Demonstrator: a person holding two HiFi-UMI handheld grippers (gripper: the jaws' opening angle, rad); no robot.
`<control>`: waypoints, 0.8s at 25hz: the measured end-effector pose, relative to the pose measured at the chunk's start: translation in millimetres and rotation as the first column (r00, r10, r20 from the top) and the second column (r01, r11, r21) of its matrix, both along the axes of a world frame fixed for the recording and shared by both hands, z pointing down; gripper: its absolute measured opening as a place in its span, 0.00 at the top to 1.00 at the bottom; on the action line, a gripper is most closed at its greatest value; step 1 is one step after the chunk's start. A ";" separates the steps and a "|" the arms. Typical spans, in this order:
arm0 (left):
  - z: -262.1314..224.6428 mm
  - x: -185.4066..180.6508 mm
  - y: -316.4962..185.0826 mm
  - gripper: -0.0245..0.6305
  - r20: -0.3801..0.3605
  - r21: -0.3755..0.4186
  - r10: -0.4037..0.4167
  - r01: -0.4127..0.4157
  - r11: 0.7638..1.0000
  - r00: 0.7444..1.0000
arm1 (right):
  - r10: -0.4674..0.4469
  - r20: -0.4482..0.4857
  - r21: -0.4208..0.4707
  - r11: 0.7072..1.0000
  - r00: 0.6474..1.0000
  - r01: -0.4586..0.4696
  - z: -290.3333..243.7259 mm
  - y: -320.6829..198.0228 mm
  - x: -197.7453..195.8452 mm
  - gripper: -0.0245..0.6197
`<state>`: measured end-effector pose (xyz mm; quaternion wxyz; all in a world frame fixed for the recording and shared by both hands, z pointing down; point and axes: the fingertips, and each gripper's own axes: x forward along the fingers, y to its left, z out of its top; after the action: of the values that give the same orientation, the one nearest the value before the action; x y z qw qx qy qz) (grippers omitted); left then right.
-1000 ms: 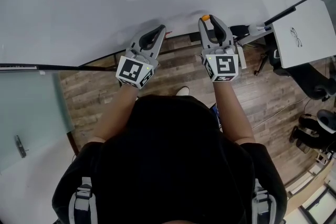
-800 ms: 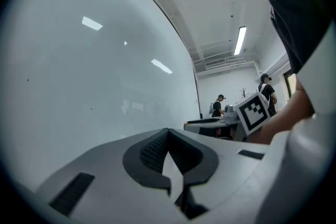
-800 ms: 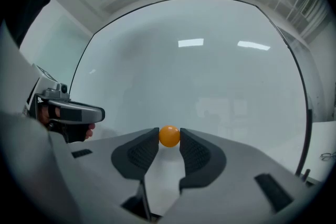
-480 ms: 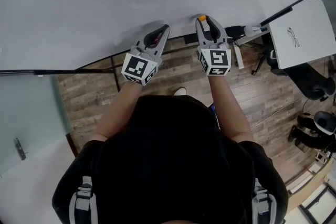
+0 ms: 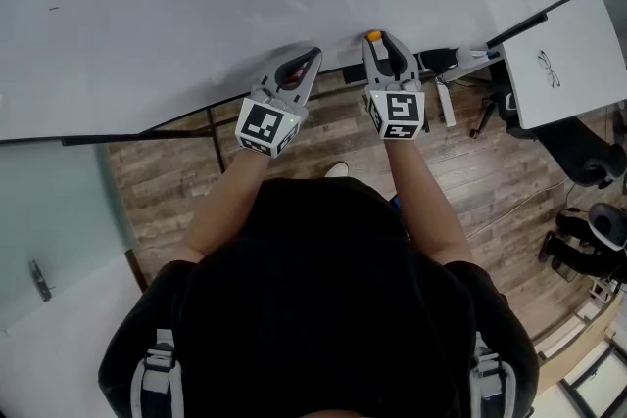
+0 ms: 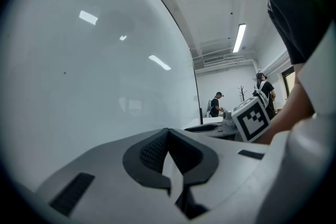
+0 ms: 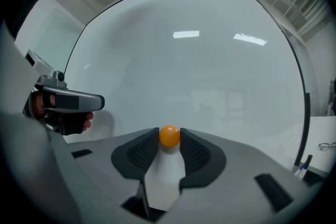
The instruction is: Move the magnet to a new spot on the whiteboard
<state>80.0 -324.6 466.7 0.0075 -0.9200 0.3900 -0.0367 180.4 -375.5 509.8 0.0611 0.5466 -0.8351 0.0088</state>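
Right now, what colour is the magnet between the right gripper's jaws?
Orange magnet, clearest in right gripper view.

Both bare forearms [image 5: 220,201] reach forward side by side, with the grippers pointing roughly level. The tips of the left gripper [image 5: 312,54] are pressed together. The right gripper [image 5: 377,40] pinches a small orange magnet [image 7: 169,135] between its tips.

Whiteboard [image 5: 196,5] open leftward; white panel [image 5: 573,64] crowds right.

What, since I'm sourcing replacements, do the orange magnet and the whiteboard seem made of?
The orange magnet looks like glossy moulded plastic, judging by its even colour and soft sheen. The whiteboard looks gloss-coated, perhaps painted steel or glass: it mirrors the ceiling lights.
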 end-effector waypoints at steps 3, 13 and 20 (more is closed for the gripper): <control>-0.2 1.6 -1.2 0.96 -0.011 -0.004 0.010 -0.010 1.000 1.000 | 0.002 -0.014 0.005 1.000 1.000 -0.002 0.9 -3.3 -0.4 0.77; -3.4 4.1 1.9 0.96 -0.023 -0.007 0.019 -0.020 1.000 1.000 | 0.002 -0.025 -0.011 1.000 1.000 -0.002 8.4 -8.5 -1.0 0.77; -4.6 6.3 8.1 0.96 -0.020 0.000 0.019 -0.019 1.000 1.000 | -0.010 -0.014 -0.011 1.000 1.000 0.010 5.6 -5.0 1.3 0.75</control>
<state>86.3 -316.5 462.2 0.0038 -0.9241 0.3811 -0.0276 181.6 -380.5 515.4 0.0703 0.5421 -0.8373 0.0093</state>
